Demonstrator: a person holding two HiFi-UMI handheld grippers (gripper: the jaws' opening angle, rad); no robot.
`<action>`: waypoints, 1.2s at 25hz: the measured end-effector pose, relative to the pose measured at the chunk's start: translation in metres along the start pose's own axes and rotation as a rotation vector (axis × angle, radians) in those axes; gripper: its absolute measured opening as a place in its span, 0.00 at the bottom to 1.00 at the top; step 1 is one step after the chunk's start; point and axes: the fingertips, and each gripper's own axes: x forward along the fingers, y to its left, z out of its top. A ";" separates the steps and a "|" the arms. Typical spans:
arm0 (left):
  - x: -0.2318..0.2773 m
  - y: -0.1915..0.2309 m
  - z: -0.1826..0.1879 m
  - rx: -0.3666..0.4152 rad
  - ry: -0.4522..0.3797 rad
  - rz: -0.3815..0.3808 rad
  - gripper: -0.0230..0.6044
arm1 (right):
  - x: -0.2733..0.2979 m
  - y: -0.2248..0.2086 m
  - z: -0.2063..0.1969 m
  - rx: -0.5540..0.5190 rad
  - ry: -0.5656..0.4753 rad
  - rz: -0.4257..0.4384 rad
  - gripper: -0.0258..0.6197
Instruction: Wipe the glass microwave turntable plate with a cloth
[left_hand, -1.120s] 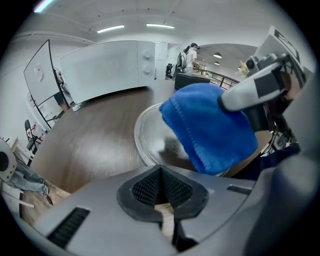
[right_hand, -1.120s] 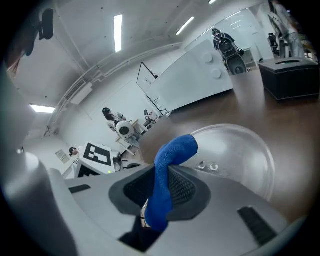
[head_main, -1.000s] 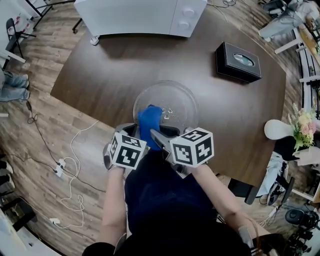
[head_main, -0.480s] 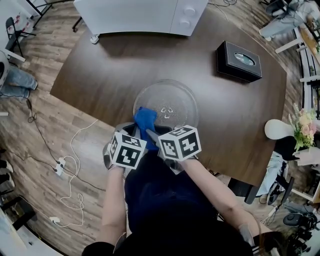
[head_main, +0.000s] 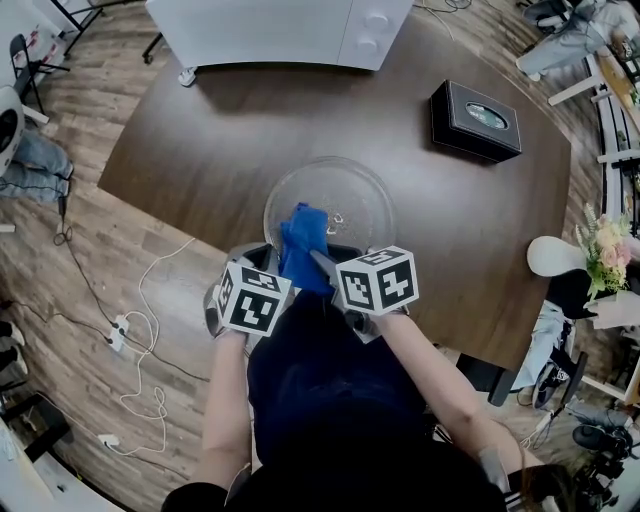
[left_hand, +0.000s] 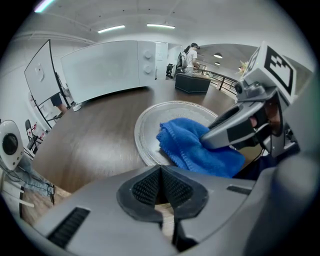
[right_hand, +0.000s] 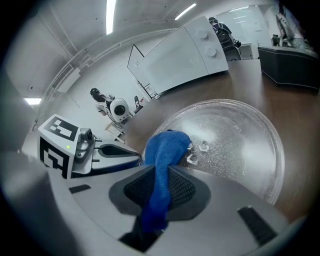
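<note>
The round glass turntable plate (head_main: 362, 198) lies near the front edge of the dark table (head_main: 190, 150). A blue cloth (head_main: 303, 243) rests on its near left part. My right gripper (head_main: 322, 262) is shut on that cloth, which hangs out between its jaws (right_hand: 160, 185) and bunches on the glass (right_hand: 235, 140). My left gripper (head_main: 262, 256) sits at the plate's near left rim, jaws closed over the edge (left_hand: 161, 172). In the left gripper view the cloth (left_hand: 192, 145) covers the plate's (left_hand: 148, 125) near side, with the right gripper (left_hand: 220, 135) pressing on it.
A white microwave (head_main: 280, 30) stands at the table's far edge, and a black box (head_main: 475, 122) sits at the far right. A white vase with flowers (head_main: 555, 258) is off the right edge. Cables (head_main: 140, 345) lie on the wooden floor at left.
The right gripper swung the cloth left toward the plate's near rim, then back right and a little farther onto the glass. The left gripper and the plate stayed put.
</note>
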 end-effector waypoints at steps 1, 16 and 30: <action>0.000 0.000 0.000 0.002 0.000 0.001 0.04 | -0.002 -0.002 0.000 -0.002 -0.001 -0.005 0.13; 0.001 -0.001 0.001 0.007 0.003 0.006 0.04 | -0.050 -0.057 -0.004 0.035 -0.044 -0.118 0.13; 0.000 -0.001 0.000 -0.005 0.005 0.011 0.04 | -0.089 -0.107 0.001 0.088 -0.090 -0.211 0.13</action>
